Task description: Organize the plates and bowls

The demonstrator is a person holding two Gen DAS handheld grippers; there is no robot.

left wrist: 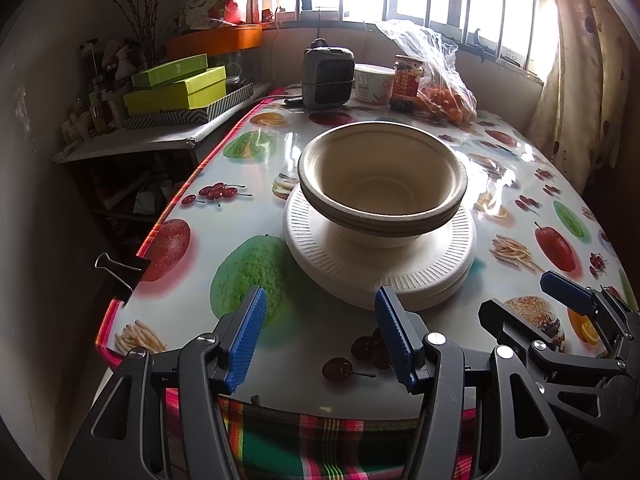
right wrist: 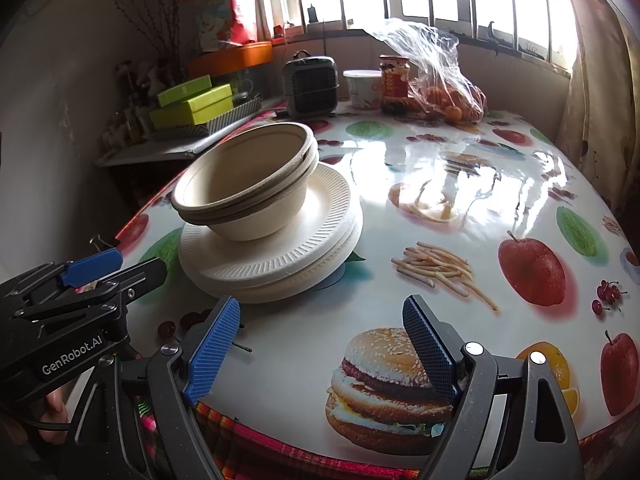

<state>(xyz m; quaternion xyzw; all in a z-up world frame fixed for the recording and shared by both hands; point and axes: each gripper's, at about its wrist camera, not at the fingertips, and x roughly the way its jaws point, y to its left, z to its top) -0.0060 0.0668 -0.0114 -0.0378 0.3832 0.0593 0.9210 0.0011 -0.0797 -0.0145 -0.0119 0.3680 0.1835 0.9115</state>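
Both my left claw (left wrist: 320, 334) and right claw (right wrist: 320, 350) gape empty. A careless grab could topple the nested bowls (left wrist: 382, 184) off the plates (left wrist: 380, 268).

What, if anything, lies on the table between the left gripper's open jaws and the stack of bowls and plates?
Nothing visible. The left gripper hangs empty just short of the plates, which carry the nested bowls. Only bare tablecloth lies between.
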